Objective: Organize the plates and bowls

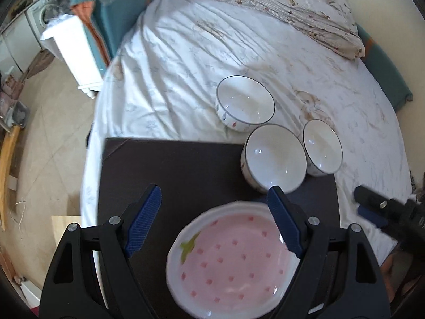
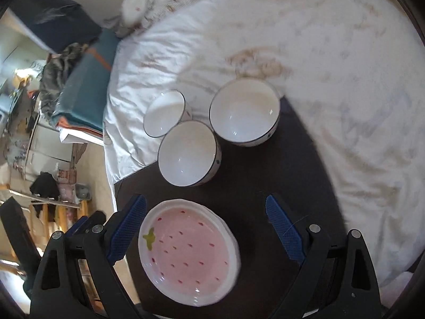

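A: How far along is it?

B: Barely begun, I'd judge. The pink plate (image 1: 233, 263) lies on the dark surface (image 1: 172, 170) at 6 o'clock; three white bowls (image 2: 187, 154) sit apart at 12 to 1 o'clock, unstacked, the far one (image 1: 245, 103) on the bed (image 1: 186, 66).

A: And the jaws?

B: Left gripper (image 1: 212, 220) and right gripper (image 2: 205, 226) both stand released, empty, over the plate.

A: Anything unclear?

B: The plate may be several stacked; its near rim is cut off, and the bedding is blurred.
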{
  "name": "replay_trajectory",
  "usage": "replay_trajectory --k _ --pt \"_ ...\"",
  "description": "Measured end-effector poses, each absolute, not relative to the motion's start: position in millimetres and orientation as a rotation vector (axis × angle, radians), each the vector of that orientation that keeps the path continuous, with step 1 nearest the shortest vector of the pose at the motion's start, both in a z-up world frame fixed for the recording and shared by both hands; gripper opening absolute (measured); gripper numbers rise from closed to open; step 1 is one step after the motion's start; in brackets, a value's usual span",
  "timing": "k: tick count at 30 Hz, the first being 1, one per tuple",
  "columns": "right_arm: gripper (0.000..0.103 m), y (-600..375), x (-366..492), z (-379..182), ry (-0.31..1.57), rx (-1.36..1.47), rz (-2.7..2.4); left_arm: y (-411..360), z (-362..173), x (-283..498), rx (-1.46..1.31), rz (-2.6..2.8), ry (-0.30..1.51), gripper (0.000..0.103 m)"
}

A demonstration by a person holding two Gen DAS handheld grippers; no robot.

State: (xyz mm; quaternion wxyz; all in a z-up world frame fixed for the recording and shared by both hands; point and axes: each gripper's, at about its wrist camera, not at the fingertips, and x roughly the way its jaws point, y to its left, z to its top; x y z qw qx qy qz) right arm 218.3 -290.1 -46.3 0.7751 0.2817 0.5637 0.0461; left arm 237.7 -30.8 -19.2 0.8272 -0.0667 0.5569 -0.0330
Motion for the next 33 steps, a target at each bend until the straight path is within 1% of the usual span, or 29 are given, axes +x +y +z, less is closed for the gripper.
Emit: replay_trajectory --k 1,2,3,6,8,11,12,14,16,17,18,19,20,21,22,23,27,28,29,31,33 --pt "0.093 -288.7 224.5 -52.5 1.233 0.615 0.099 -34.0 -24.3 245.1 -0.141 -0.078 1.187 0.080" --pt "0.091 -287.3 231.0 -59.4 1.248 0.619 0.096 -36.2 -29.0 251.8 -0.143 -0.083 1.191 0.080" --pt "0.086 -285.5 237.1 -66.6 1.264 0.623 0.097 -37.8 -34.0 257.4 -0.145 -0.084 1.199 0.080" --pt "0.080 -283.2 252.2 -88.0 1.308 0.651 0.085 -45.0 -53.1 277.3 -0.134 -0.084 1.233 0.079" --pt "0.078 -282.2 260.6 -100.0 1.328 0.669 0.080 -46.3 -61.2 286.8 -0.135 -0.085 1.223 0.078" --pt "0.077 -282.6 268.6 -112.3 1.337 0.694 0.081 -51.3 -78.4 302.0 -0.161 -0.117 1.281 0.078" --pt "0.072 -282.6 270.6 -116.9 1.342 0.707 0.085 -54.1 -82.2 305.2 -0.166 -0.128 1.295 0.078" --pt "0.068 -282.3 273.4 -125.7 1.364 0.726 0.089 -61.9 -89.9 310.6 -0.141 -0.137 1.307 0.075" --pt "0.064 -280.8 274.5 -133.7 1.380 0.760 0.118 -69.2 -95.3 313.6 -0.101 -0.145 1.310 0.075" --pt "0.057 -280.0 275.3 -136.1 1.388 0.750 0.115 -70.3 -97.4 314.2 -0.100 -0.153 1.319 0.075" --pt "0.055 -279.7 276.1 -137.7 1.390 0.743 0.111 -71.0 -100.3 314.8 -0.103 -0.164 1.330 0.075" --pt "0.055 -280.4 276.4 -140.4 1.392 0.742 0.107 -71.6 -103.1 315.1 -0.099 -0.161 1.339 0.071" --pt "0.052 -282.1 276.5 -144.2 1.400 0.741 0.097 -71.7 -105.9 316.5 -0.098 -0.161 1.347 0.063" --pt "0.047 -283.1 276.3 -146.6 1.405 0.742 0.089 -71.8 -108.9 317.5 -0.104 -0.171 1.358 0.058" --pt "0.046 -285.0 276.4 -150.0 1.411 0.749 0.083 -71.3 -112.0 318.4 -0.114 -0.181 1.371 0.048" --pt "0.043 -286.6 276.4 -152.4 1.416 0.753 0.081 -70.6 -114.0 318.5 -0.121 -0.185 1.379 0.043" --pt "0.041 -286.0 279.7 -154.9 1.419 0.721 0.091 -70.1 -113.3 319.3 -0.114 -0.191 1.362 0.038" --pt "0.040 -286.2 280.6 -155.0 1.418 0.719 0.093 -70.1 -113.4 320.3 -0.119 -0.193 1.359 0.035" --pt "0.038 -286.4 281.4 -155.6 1.418 0.720 0.093 -70.7 -113.9 321.6 -0.121 -0.194 1.360 0.030" --pt "0.036 -286.3 283.6 -158.1 1.422 0.726 0.089 -71.9 -116.5 323.6 -0.121 -0.203 1.366 0.028" --pt "0.031 -285.3 285.7 -159.0 1.419 0.724 0.088 -73.6 -119.6 325.7 -0.119 -0.208 1.371 0.023"
